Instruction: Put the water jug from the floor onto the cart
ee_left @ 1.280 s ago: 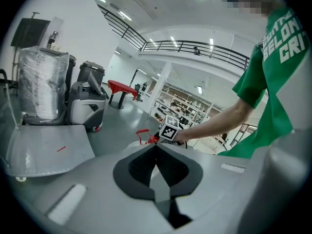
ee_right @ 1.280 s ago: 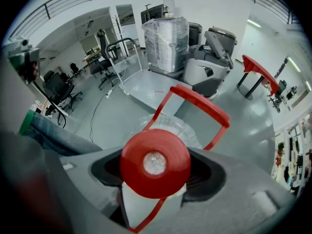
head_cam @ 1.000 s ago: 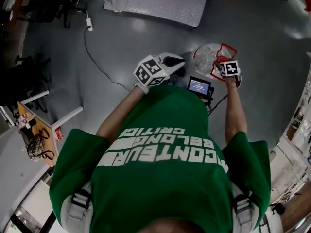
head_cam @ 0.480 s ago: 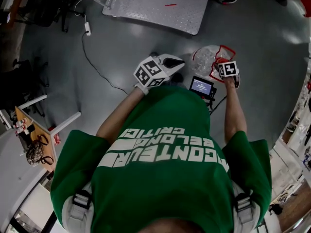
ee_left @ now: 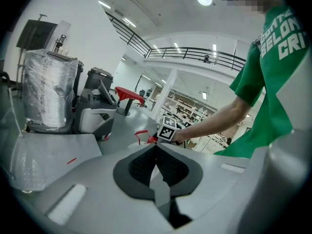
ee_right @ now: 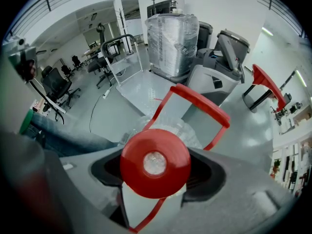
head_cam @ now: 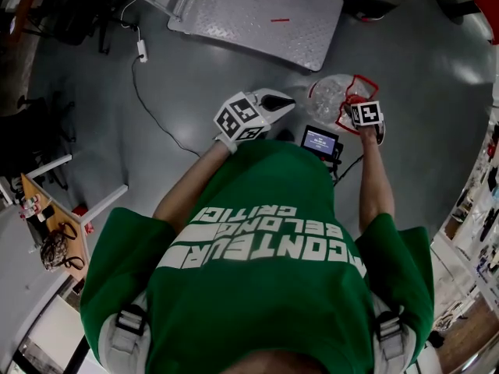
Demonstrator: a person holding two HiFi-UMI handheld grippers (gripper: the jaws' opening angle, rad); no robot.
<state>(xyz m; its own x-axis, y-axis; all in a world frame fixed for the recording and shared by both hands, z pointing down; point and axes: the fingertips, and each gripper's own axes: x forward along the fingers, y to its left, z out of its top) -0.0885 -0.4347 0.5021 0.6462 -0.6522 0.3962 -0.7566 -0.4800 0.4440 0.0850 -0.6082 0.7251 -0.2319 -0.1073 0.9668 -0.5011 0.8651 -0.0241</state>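
The clear water jug (head_cam: 329, 92) has a red cap (ee_right: 155, 162) and a red carrying handle (ee_right: 204, 108). My right gripper (head_cam: 357, 104) is shut on its neck just under the cap, the jaws pressed to both sides. I cannot tell if the jug's base touches the floor. The flat metal cart (head_cam: 257, 12) lies ahead, its deck (ee_right: 146, 89) bare but for a red mark. My left gripper (head_cam: 279, 100) is shut with nothing in it, held left of the jug. From the left gripper (ee_left: 156, 147) view, the right gripper's marker cube (ee_left: 168, 129) shows.
A power cable (head_cam: 148, 92) runs over the grey floor left of the cart. Behind the cart stand a plastic-wrapped bundle (ee_right: 173, 38) and grey machines (ee_right: 222, 57). Office chairs (ee_right: 56, 89) are to the left. A small screen (head_cam: 320, 140) hangs at the person's waist.
The cart sits lower and closer in the head view, so the person has moved toward it. Both grippers keep their pose, the right one still on the jug.
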